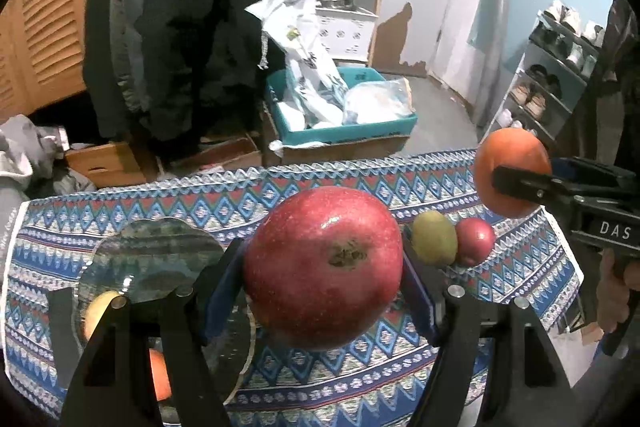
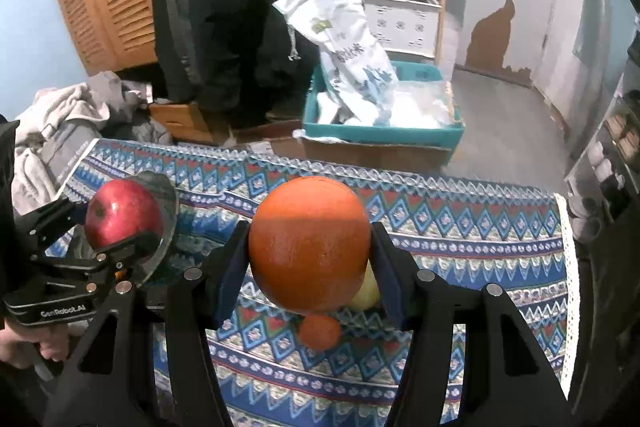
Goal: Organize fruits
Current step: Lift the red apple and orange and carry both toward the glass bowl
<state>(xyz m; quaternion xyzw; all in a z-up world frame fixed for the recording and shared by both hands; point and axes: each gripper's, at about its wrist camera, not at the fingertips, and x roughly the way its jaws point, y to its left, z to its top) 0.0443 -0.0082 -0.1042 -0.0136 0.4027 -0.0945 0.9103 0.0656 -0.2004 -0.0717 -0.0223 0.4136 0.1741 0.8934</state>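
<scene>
The left tool (image 1: 324, 267) was clamped on a big red apple (image 1: 323, 267), its blue pads pressed against both sides and the dark blossom end facing the camera, the fruit held above the patterned cloth (image 1: 360, 379) of the counter. The right tool (image 2: 310, 247) gripped an orange (image 2: 309, 243) the same way, jaws narrower, above the cloth. A glass plate (image 1: 160, 259) lay at the left, with a yellowish fruit (image 1: 98, 311) and an orange one (image 1: 160, 375) seen through it. A green fruit (image 1: 434, 237) and a small red one (image 1: 475, 241) sat touching each other on the cloth.
</scene>
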